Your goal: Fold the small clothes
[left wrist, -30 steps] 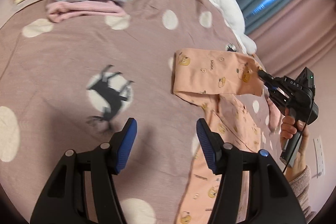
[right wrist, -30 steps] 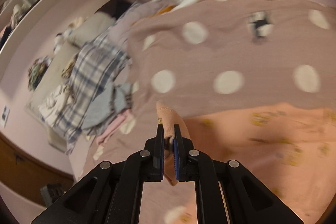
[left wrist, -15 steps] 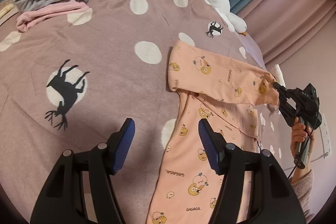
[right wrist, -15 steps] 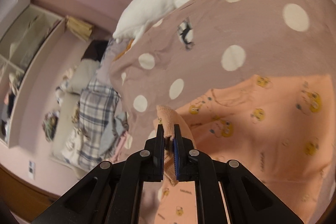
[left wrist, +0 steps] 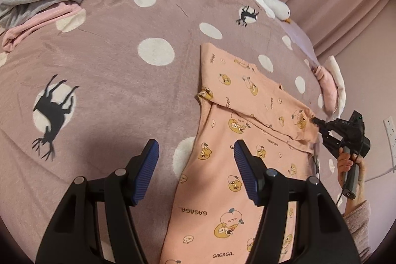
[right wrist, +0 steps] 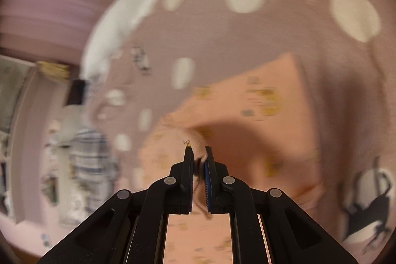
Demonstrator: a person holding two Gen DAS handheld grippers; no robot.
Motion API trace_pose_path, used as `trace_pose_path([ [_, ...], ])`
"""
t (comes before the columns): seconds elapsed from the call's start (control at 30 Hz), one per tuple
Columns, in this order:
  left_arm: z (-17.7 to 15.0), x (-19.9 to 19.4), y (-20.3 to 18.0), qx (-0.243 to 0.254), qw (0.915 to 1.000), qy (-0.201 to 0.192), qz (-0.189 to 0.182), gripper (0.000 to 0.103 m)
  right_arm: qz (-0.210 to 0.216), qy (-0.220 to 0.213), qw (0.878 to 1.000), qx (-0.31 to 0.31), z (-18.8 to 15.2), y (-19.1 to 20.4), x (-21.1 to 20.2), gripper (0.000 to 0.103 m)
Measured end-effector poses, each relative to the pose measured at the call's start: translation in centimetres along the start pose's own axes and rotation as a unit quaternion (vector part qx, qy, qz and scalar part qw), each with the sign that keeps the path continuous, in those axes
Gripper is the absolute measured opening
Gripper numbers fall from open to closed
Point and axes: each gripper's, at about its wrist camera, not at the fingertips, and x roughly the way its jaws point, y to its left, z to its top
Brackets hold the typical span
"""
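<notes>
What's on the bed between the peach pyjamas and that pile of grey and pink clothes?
Only bare blanket lies between the peach pyjamas and the clothes pile, seen in the left wrist view.

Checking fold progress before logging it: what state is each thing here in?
Peach garment: flat on the bedspread, top part folded across.
Right claw: shut on the garment's folded edge.
Left claw: open, empty, above the garment.
Grey and pink clothes: piled at the far corner.
</notes>
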Motion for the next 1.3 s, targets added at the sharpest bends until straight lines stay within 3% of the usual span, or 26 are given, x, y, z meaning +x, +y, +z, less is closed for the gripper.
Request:
trace_pose_path([
  [0.07, 0.3, 0.9, -0.7, 0.014, 0.9998, 0.006, 0.009, 0.063, -0.007, 0.006, 1.000, 0.015, 0.0, -1.3, 0.5, 0.012],
  [0.1, 0.4, 1.1, -0.9, 0.018, 0.9997, 0.009, 0.011, 0.063, -0.017, 0.002, 1.000, 0.012, -0.2, -1.4, 0.4, 0.021],
  [0.17, 0.9, 1.9, -1.6, 0.033, 0.9992, 0.015, 0.013, 0.063, -0.071, -0.026, 0.997, -0.025, -0.5, -0.8, -0.5, 0.026],
  [0.27, 2.1, 3.1, -2.8, 0.055, 0.9982, 0.018, 0.017, 0.063, -0.120, -0.079, 0.985, -0.091, -1.0, 0.9, -2.2, 0.026],
  [0.33, 2.9, 4.1, -3.9, 0.068, 0.9974, 0.021, 0.012, 0.063, -0.118, -0.097, 0.979, -0.134, -1.3, 1.9, -3.1, 0.026],
  [0.47, 4.2, 6.3, -6.1, 0.095, 0.9952, 0.019, 0.015, 0.062, -0.100, -0.069, 0.973, -0.198, -2.4, 3.1, -2.3, 0.026],
  [0.57, 5.0, 8.3, -7.6, 0.116, 0.9927, 0.016, 0.029, 0.061, -0.125, -0.045, 0.964, -0.230, -3.5, 3.0, -0.6, 0.026],
  [0.63, 5.4, 9.7, -8.3, 0.126, 0.9911, 0.018, 0.038, 0.053, -0.148, -0.041, 0.956, -0.249, -4.1, 2.5, 0.2, 0.026],
  [0.73, 5.7, 11.6, -8.9, 0.146, 0.9873, 0.024, 0.060, 0.043, -0.166, -0.032, 0.953, -0.250, -4.3, 1.3, 0.7, 0.026],
  [0.9, 5.4, 14.4, -8.0, 0.153, 0.9832, 0.051, 0.086, 0.040, -0.170, -0.035, 0.953, -0.250, -4.4, -0.1, 0.3, 0.025],
  [1.1, 5.4, 14.4, -7.9, 0.166, 0.9808, 0.047, 0.090, 0.041, -0.167, -0.035, 0.955, -0.241, -4.7, -0.3, -0.4, 0.025],
  [1.3, 4.0, 11.9, -8.4, 0.188, 0.9779, 0.028, 0.087, 0.041, -0.179, -0.052, 0.943, -0.274, -7.2, 2.0, -1.0, 0.025],
])
